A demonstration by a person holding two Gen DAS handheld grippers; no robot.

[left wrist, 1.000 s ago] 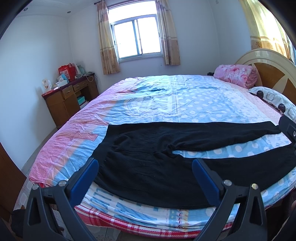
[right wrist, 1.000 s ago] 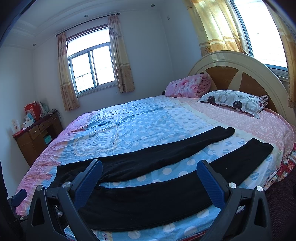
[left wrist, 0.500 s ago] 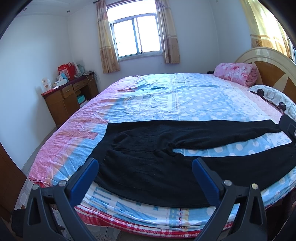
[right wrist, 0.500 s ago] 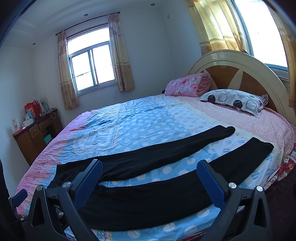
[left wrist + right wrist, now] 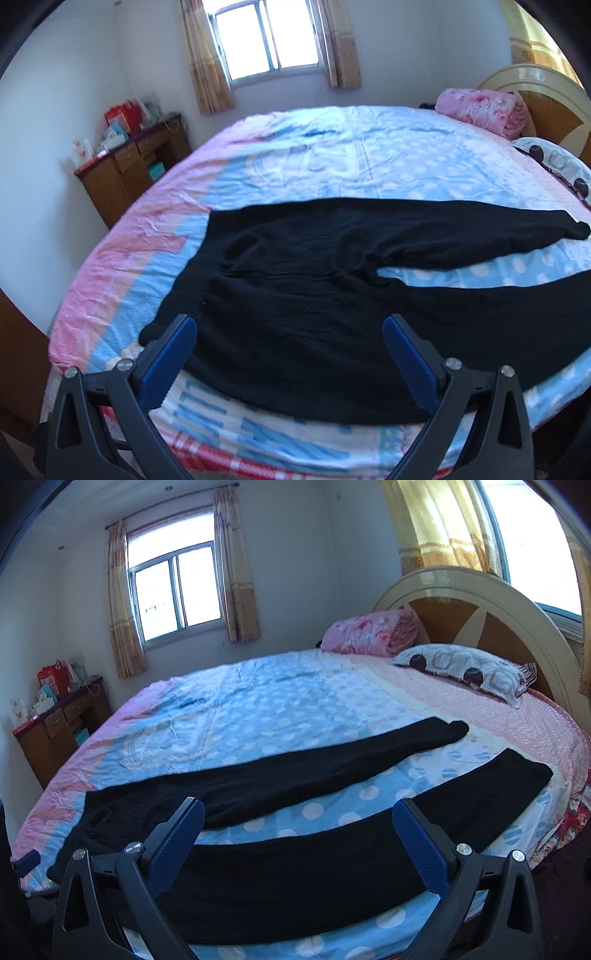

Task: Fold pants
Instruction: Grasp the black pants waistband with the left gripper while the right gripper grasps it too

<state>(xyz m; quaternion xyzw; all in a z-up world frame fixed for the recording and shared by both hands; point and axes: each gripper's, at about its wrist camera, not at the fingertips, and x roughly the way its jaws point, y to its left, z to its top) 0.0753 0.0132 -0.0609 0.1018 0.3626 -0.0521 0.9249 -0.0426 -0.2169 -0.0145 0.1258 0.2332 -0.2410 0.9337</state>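
Pants [image 5: 295, 295] black, flat on bed [image 5: 332, 155], legs apart | both grippers' jaws wide, empty

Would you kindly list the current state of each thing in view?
Pants: unfolded, flat on bed, legs apart.
Left gripper: open, empty.
Right gripper: open, empty.
Pink quilt: folded, by headboard.
Curtains: drawn open.

Black pants [image 5: 295, 853] lie flat between spread fingers [image 5: 177, 838].
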